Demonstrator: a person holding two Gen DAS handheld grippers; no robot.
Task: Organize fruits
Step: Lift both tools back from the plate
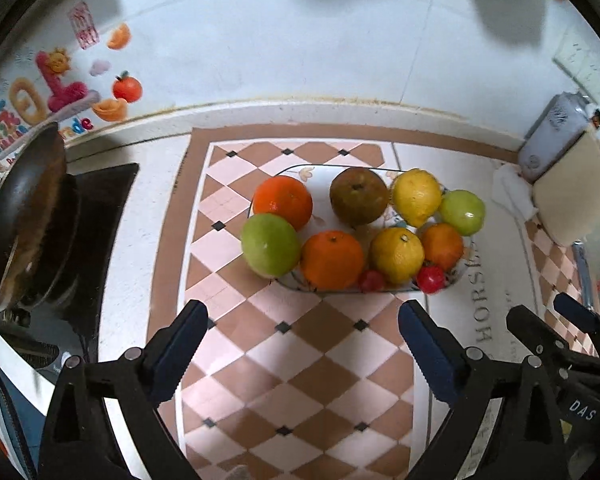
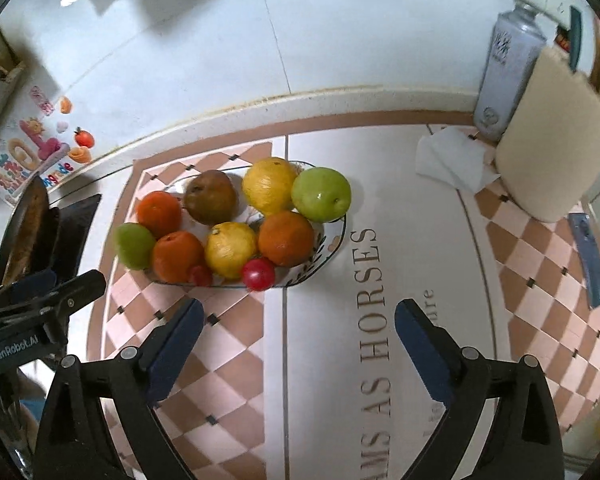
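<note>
The left gripper (image 1: pixel 302 344) is released, its blue-padded jaws spread wide and empty above the diamond-patterned mat (image 1: pixel 284 364), near side of the plate (image 1: pixel 300 170). The right gripper (image 2: pixel 298 340) is likewise released and empty, hanging over the seam between the patterned mat and the white lettered mat (image 2: pixel 412 280), just near of the plate's right end. The oval plate carries all the fruit in two crowded rows. Far row, left to right: an orange (image 1: pixel 283 201), a brown pear (image 1: pixel 359 195), a yellow lemon (image 1: pixel 417 197) and a green apple (image 1: pixel 461 212) that overhangs the right rim. Near row: a green apple (image 1: pixel 271 243) overhanging the left rim, an orange (image 1: pixel 332 259), a yellow lemon (image 1: pixel 397 255) and a smaller orange (image 1: pixel 442 246). Two small red fruits (image 1: pixel 430 279) sit at the near rim, touching the larger pieces behind them. Neighbouring fruit touch; bare plate shows only at the far-left corner and between the rows. Left of the mat, a dark pan (image 1: pixel 20 216) rests on a black stove (image 1: pixel 100 208), well apart from the plate. At far right stand a spray can (image 2: pixel 508 72), a paper towel roll (image 2: pixel 556 136) and a loose tissue (image 2: pixel 452 160). Open mat lies between both grippers and the plate's near rim.
</note>
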